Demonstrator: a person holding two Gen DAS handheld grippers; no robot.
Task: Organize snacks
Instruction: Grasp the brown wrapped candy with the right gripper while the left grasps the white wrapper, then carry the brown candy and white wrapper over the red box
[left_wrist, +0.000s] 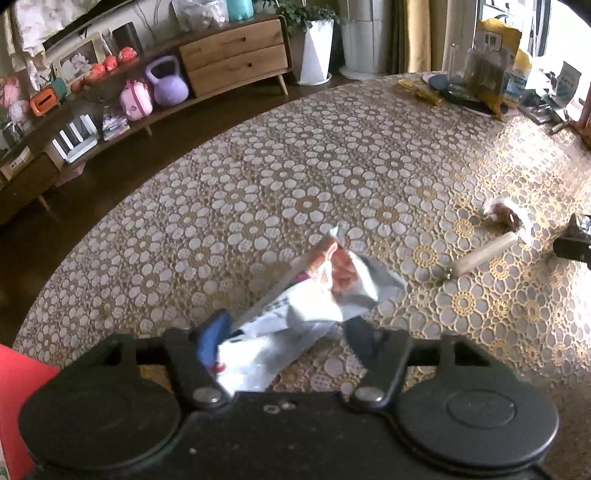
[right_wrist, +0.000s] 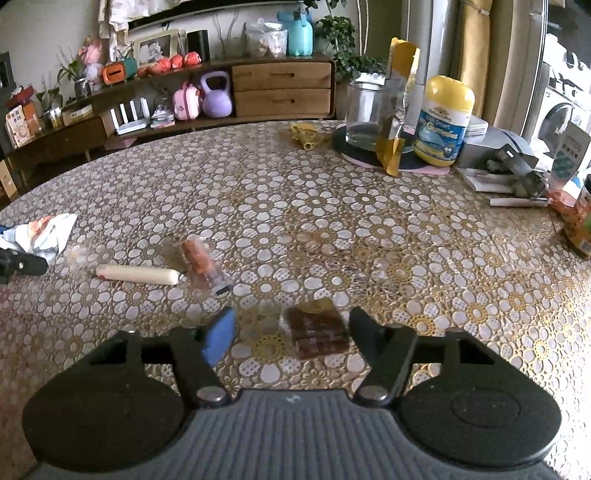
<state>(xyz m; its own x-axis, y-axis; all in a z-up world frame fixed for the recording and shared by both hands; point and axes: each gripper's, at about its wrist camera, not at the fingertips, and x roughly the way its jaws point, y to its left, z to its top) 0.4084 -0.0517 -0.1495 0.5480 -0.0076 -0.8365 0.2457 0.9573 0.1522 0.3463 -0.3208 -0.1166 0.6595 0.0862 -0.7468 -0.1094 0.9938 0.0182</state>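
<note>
My left gripper (left_wrist: 291, 332) is open, with a crumpled white and red snack packet (left_wrist: 295, 310) lying between its fingers on the floral tablecloth (left_wrist: 295, 166). The packet also shows at the left of the right wrist view (right_wrist: 44, 230). My right gripper (right_wrist: 291, 332) is open around a brown wrapped snack bar (right_wrist: 317, 332) on the table. A cream sausage stick (right_wrist: 138, 275) and a clear-wrapped orange snack (right_wrist: 199, 258) lie ahead of it to the left; both show in the left wrist view, the stick (left_wrist: 484, 254) and the snack (left_wrist: 506, 216).
At the table's far side stand a glass jar (right_wrist: 364, 114), a yellow pouch (right_wrist: 397, 107), a yellow-lidded gummies bottle (right_wrist: 443, 122) and a yellow wrapper (right_wrist: 304, 134). Boxes and papers (right_wrist: 498, 162) crowd the right edge. A wooden sideboard (right_wrist: 280, 88) lies beyond.
</note>
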